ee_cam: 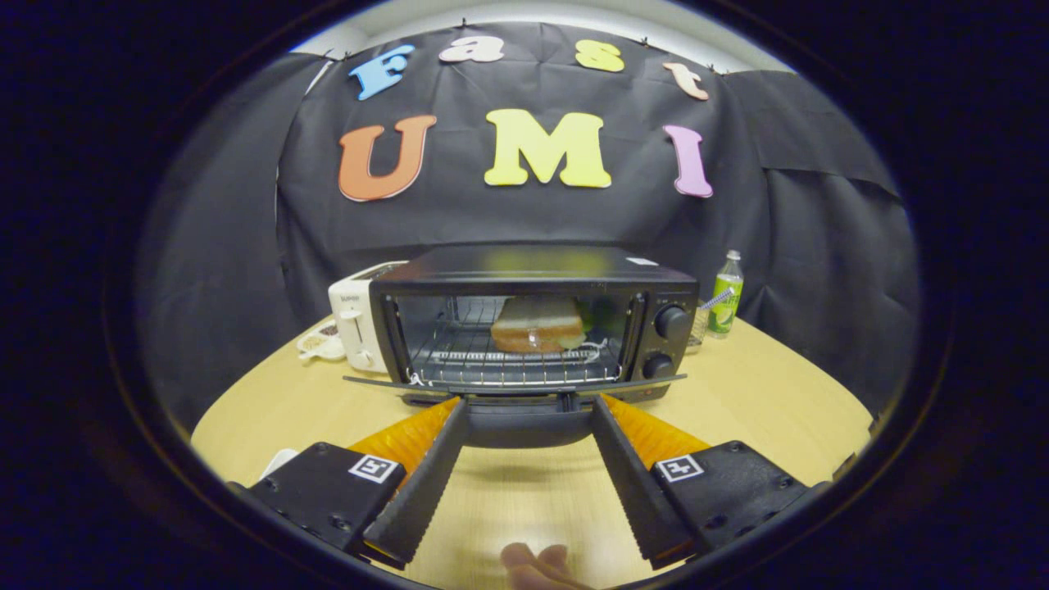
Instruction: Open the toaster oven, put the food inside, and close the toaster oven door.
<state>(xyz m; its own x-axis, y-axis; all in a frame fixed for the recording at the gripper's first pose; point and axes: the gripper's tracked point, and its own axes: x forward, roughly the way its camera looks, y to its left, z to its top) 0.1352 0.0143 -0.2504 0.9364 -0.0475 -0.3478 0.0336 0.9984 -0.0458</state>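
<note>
A black toaster oven (533,319) stands on the wooden table (770,393), just ahead of my fingers. Its door (524,414) hangs folded down, level with the fingertips, and the handle lies between them. On the wire rack inside sits a slice of bread (538,325), toward the back. My gripper (529,403) is open, its fingers spread wide on either side of the door handle, with nothing pressed between them. Two round knobs (668,322) sit on the oven's right panel.
A white pop-up toaster (356,319) stands left of the oven, with a small dish (321,340) beside it. A green-labelled bottle (726,295) stands at the oven's right rear. Fingertips of a hand (537,561) show below, between the gripper's fingers.
</note>
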